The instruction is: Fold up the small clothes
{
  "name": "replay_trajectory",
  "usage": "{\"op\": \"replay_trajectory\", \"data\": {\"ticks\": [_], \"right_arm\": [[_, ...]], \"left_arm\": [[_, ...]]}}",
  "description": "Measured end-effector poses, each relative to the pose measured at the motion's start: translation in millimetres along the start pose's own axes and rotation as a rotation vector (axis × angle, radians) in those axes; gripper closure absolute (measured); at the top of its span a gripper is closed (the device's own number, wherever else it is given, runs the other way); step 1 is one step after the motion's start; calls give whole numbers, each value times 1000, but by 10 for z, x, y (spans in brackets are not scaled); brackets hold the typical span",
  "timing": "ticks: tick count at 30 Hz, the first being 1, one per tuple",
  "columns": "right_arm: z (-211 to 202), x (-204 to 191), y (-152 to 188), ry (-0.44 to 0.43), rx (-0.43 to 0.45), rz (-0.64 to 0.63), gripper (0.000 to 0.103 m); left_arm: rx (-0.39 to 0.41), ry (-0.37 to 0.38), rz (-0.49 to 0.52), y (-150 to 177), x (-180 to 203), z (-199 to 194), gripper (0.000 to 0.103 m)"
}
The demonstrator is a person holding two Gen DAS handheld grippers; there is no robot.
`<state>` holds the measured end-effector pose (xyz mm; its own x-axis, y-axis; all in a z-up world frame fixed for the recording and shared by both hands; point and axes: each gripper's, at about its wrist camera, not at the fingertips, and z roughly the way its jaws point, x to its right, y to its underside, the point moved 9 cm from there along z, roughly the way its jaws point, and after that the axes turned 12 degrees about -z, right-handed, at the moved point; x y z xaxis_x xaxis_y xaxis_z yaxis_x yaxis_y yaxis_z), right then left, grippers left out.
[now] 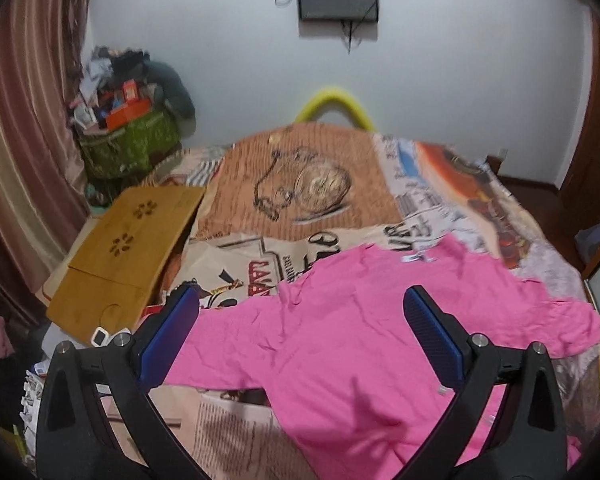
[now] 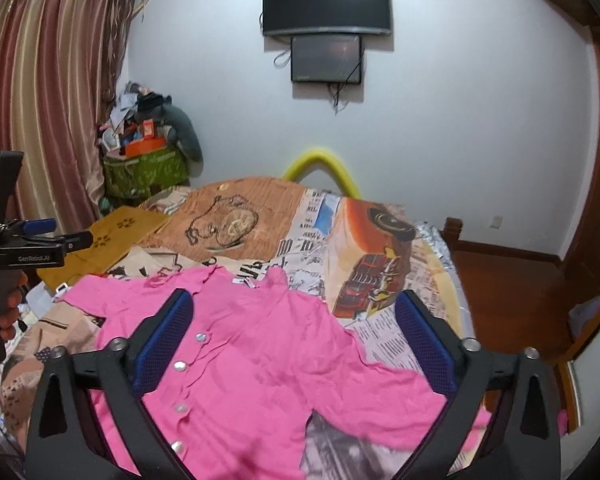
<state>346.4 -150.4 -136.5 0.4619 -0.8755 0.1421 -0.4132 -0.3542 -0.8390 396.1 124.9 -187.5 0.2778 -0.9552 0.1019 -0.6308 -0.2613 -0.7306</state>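
Bedroom, white wall with two dark screens [image 2: 326,4] mounted one under the other; striped curtain [image 2: 48,92] at the side. Work surface is a bed [image 2: 236,216] under a printed cover of newspaper and vintage-car motifs.

Task item: one pink shirt [image 2: 260,344], lying open on the near part of the bed, front up. Thin woven fabric, much creased. Button placket with pale round buttons [image 2: 199,337] runs down the middle; collar with a small white label points away toward the wall. One sleeve spreads out toward each side. Nothing is folded yet.

Left gripper [image 1: 300,316]: jaws spread wide, empty, hovering over the shirt near one sleeve. Right gripper [image 2: 294,320]: likewise released and empty, above the placket and the other sleeve. Blue ribbed pads [image 2: 168,340] on black fingers; neither touches cloth as far as the views show.

Judgement: opening step, garment laid out, first fold pending. Next move likely calls for each gripper to pinch a sleeve or side edge and bring it inward over the body. Limp cloth will sag and wrinkle, so a low, shallow pinch on a single layer seems wise.

Bamboo lap table [image 1: 128,248] lies on the bed, well apart from the shirt.
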Motion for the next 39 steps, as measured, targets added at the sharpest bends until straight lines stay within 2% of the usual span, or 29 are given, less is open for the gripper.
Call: {"op": "replay_trajectory", "data": {"ticks": [6, 12, 15, 17, 19, 22, 25, 27, 28, 30, 32, 35, 39], "right_arm": [[659, 227, 209, -59, -147, 40, 29], [1229, 374, 467, -125, -267, 73, 40], [1466, 390, 527, -164, -310, 76, 45], [1616, 380, 561, -189, -337, 82, 46], [1752, 377, 591, -211, -355, 79, 49], [1900, 297, 632, -228, -381, 44, 51], [2018, 216, 656, -230, -395, -19, 57], [2097, 206, 665, -205, -398, -58, 60], [2120, 198, 666, -190, -398, -77, 63], [2157, 194, 656, -162, -396, -115, 72], [2172, 207, 653, -136, -395, -135, 90], [2165, 183, 644, -129, -395, -169, 97], [2121, 230, 605, -109, -383, -202, 98]], "left_arm": [[-105, -43, -13, -38, -193, 762, 0], [-223, -14, -41, 24, -246, 1461, 1], [-265, -33, -22, 88, -232, 1754, 5], [-292, -45, -7, 136, -229, 1919, 14], [-323, -63, 2, 200, -232, 2107, 18], [-368, -48, -11, 289, -222, 2290, 25], [-413, -10, -30, 387, -181, 2391, 34], [-457, 22, -44, 484, -133, 2440, 51], [-467, 44, -58, 507, -107, 2446, 56], [-479, 64, -76, 515, -70, 2428, 79], [-484, 53, -68, 507, -38, 2417, 89], [-465, 12, -15, 489, -1, 2364, 96], [-375, -35, 64, 329, 27, 2215, 96]]}}
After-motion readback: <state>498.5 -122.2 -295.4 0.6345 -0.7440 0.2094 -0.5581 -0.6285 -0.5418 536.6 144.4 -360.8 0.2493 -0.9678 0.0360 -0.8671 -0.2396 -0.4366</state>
